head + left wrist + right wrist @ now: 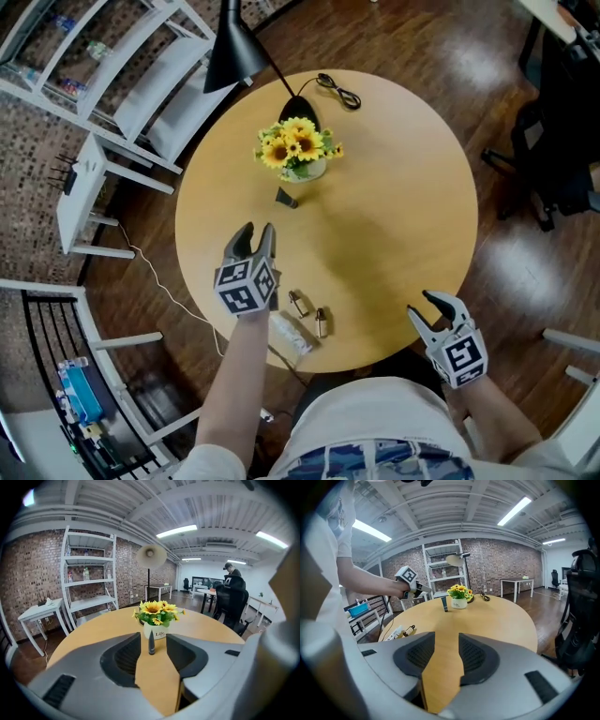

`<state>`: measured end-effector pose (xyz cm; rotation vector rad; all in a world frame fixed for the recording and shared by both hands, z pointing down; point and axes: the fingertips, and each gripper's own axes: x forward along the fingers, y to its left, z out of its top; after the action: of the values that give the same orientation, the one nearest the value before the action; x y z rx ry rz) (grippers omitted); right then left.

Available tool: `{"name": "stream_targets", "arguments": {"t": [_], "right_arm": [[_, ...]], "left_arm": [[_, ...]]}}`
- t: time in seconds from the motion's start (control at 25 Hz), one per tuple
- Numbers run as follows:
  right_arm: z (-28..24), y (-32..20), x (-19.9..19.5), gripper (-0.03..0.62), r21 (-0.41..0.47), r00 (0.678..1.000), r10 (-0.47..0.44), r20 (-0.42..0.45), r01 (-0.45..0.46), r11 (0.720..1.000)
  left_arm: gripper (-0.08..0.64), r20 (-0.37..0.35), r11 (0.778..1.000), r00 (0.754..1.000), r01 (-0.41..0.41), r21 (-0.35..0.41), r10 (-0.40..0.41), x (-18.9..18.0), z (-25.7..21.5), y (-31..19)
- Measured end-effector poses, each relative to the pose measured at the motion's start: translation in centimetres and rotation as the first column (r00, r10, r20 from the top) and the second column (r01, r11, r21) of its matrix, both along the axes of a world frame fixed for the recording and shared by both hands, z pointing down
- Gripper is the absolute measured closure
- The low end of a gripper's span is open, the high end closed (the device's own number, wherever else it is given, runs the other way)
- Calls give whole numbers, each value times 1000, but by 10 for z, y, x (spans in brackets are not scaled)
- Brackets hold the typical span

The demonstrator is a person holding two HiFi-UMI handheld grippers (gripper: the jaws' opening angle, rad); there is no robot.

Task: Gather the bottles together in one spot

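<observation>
Brick wall [29,576], white shelving [89,581]

1. Head view looks steeply down from above the round table [394,234], whole top in frame;
2. Left gripper view rides low over the tabletop, facing the sunflower pot [154,631], close ahead;
3. Right gripper view peers across from the near edge; same pot, farther off; left gripper [424,589] in shot.
</observation>
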<state>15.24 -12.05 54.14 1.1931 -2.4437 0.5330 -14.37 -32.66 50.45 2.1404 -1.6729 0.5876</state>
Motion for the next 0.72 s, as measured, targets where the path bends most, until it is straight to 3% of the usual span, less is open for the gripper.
{"name": "stream_targets", "arguments": {"t": [0.36,0.72], "right_arm": [[-46,41,-62,407,131,996,-88,22,84,988],[-71,138,-111,407,144,999,-38,-11,39,989]], "left_arm": [[382,-128,997,988,-82,8,83,-23,-51,184],[377,-252,990,961,-131,-55,113,-52,-31,345]]}}
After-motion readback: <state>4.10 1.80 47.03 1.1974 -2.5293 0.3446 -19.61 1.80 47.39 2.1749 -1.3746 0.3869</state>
